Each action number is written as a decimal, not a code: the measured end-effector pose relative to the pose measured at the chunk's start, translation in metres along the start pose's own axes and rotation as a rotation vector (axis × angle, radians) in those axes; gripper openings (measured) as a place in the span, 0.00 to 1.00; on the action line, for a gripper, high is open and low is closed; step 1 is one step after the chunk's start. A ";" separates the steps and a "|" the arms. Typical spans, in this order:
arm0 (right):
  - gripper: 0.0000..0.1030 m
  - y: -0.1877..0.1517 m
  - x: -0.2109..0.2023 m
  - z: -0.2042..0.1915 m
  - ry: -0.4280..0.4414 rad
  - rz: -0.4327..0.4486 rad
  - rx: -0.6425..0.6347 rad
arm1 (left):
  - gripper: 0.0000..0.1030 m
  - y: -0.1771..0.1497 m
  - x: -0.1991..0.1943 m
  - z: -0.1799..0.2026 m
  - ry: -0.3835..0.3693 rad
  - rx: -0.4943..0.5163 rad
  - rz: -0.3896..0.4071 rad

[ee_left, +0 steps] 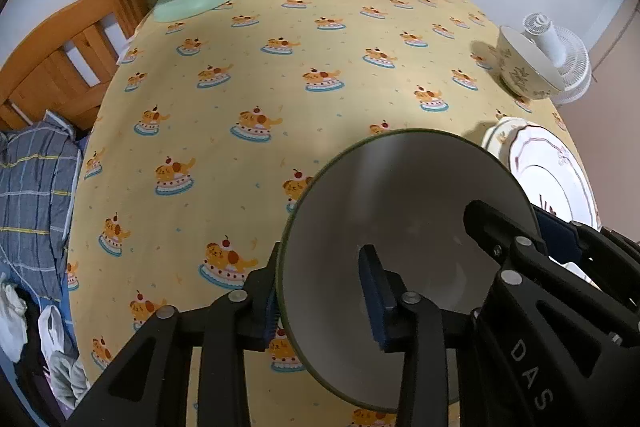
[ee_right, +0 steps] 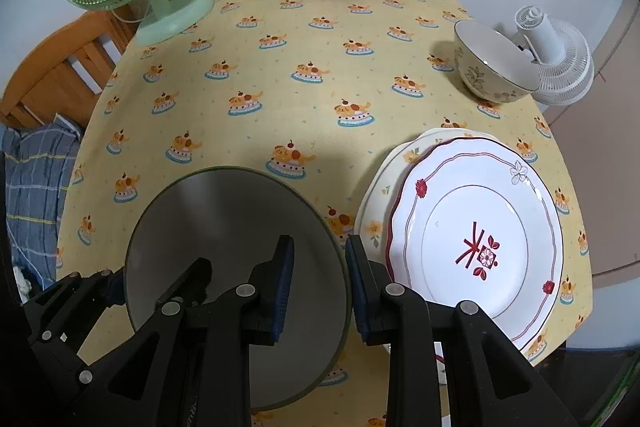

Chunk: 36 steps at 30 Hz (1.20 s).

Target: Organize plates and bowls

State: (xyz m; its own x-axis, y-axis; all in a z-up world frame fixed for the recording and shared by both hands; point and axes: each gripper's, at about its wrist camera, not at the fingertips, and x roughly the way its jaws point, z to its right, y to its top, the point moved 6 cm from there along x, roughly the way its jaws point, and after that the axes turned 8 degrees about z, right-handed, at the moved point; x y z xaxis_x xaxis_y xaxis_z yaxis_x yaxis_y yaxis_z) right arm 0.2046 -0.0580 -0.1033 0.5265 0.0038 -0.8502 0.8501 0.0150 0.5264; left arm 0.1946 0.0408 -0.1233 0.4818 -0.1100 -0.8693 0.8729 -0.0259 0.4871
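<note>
A grey bowl with a green rim is carried over the yellow cloth by both claws, one on each side of its rim; sharing the load this way probably keeps it level for stacking.

The right claw sits at the bowl's 3 o'clock: one pad inside, one outside, narrowly parted with the wall between them, and it appears to be gripping. The left claw straddles the rim at 9 o'clock in the same way, barely apart, pads seemingly on the wall.

At 3 o'clock from the bowl lies a stack of plates, red-trimmed one on top. At 1 o'clock stands a floral bowl, the likely nesting partner.
</note>
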 end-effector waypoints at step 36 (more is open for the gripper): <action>0.84 0.039 -0.027 0.062 0.103 0.052 -0.011 | 0.84 0.042 -0.029 0.062 0.015 -0.051 0.101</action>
State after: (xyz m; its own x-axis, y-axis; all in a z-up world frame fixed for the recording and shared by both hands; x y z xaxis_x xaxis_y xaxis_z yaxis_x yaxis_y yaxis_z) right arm 0.2239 -0.1193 -0.0593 0.5650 0.1078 -0.8181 0.8212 0.0227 0.5701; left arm 0.2128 -0.0187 -0.0723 0.5681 -0.0946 -0.8175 0.8226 0.0352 0.5675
